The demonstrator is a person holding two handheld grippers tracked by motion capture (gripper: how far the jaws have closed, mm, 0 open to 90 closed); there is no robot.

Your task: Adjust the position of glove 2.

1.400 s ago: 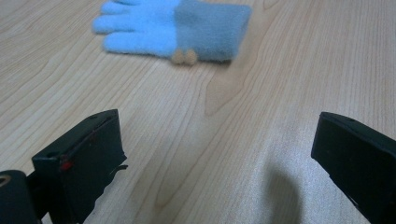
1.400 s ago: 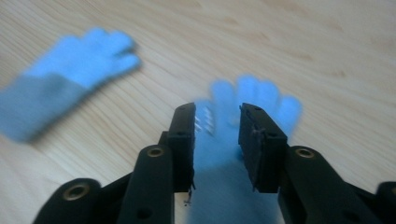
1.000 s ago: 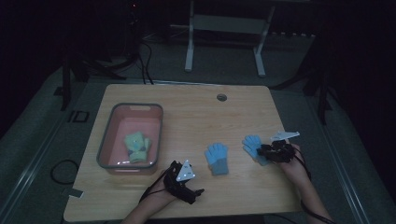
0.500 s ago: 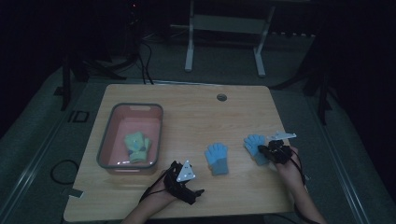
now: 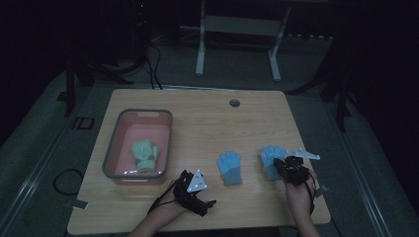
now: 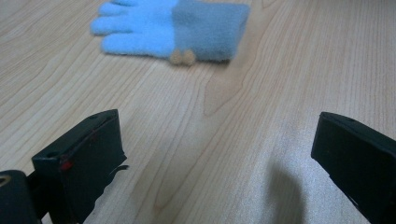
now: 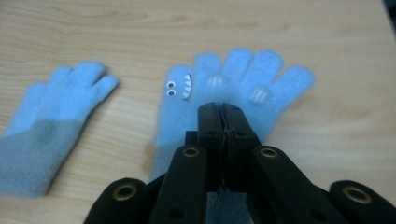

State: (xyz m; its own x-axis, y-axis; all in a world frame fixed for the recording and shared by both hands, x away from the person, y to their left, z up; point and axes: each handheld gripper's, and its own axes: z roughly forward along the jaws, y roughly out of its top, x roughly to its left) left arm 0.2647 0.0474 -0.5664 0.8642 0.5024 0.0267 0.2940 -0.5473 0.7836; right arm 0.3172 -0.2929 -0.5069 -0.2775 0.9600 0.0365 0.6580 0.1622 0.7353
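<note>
Right jaws: pressed together over the cuff end of the blue glove with the toothy face, pinching its fabric; they have just been closing on it
Right gripper (image 7: 223,112): seen from above at about 4 o'clock on the table (image 5: 207,113), held in the person's right hand (image 5: 296,195)
Face glove (image 7: 233,88): flat on the wood, fingers pointing away from the jaws toward 12 o'clock in the right gripper view
Second blue glove (image 7: 51,116): just beside the face glove at its 9 o'clock, not touching it, grey cuff toward the person
Left jaws: spread wide with only bare wood between them
Left gripper (image 5: 195,190): low on the table at about 6 o'clock, the second blue glove ahead of it at 11 o'clock in its own view
Pink tub (image 5: 118,148): at 9 o'clock on the table, well apart from both grippers
Green glove (image 5: 144,155): lying inside the tub
</note>
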